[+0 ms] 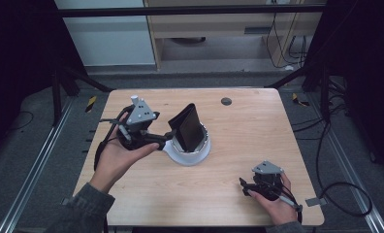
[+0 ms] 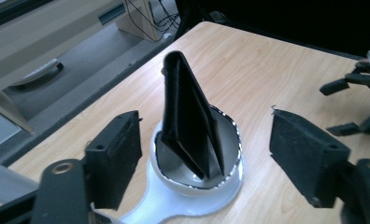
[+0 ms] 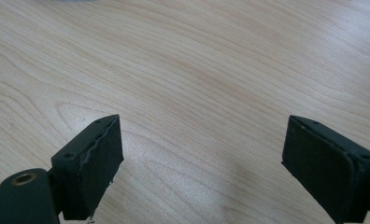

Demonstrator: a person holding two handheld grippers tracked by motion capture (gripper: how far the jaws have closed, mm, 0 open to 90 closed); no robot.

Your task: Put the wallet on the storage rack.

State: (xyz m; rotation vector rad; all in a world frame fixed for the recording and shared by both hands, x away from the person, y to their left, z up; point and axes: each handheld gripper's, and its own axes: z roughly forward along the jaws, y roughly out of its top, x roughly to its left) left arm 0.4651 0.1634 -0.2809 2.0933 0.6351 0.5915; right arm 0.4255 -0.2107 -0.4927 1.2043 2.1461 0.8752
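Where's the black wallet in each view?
High view: the black wallet stands on end in the white bowl, centre of the table, just right of the left gripper.
Left gripper view: the wallet is centre frame, upright in the bowl, beyond the open jaws.
Right gripper view: not in it; bare tabletop beyond the open jaws.
Shared landmark: the light wood table.

You get soft, even light from overhead: the table reads bright while the floor and both side edges of the high view sink into near black. A pale sheen lies on the wood in the right gripper view. The white bowl's rim glints. Shadows stay faint, and your close jaws look slightly soft and grainy.
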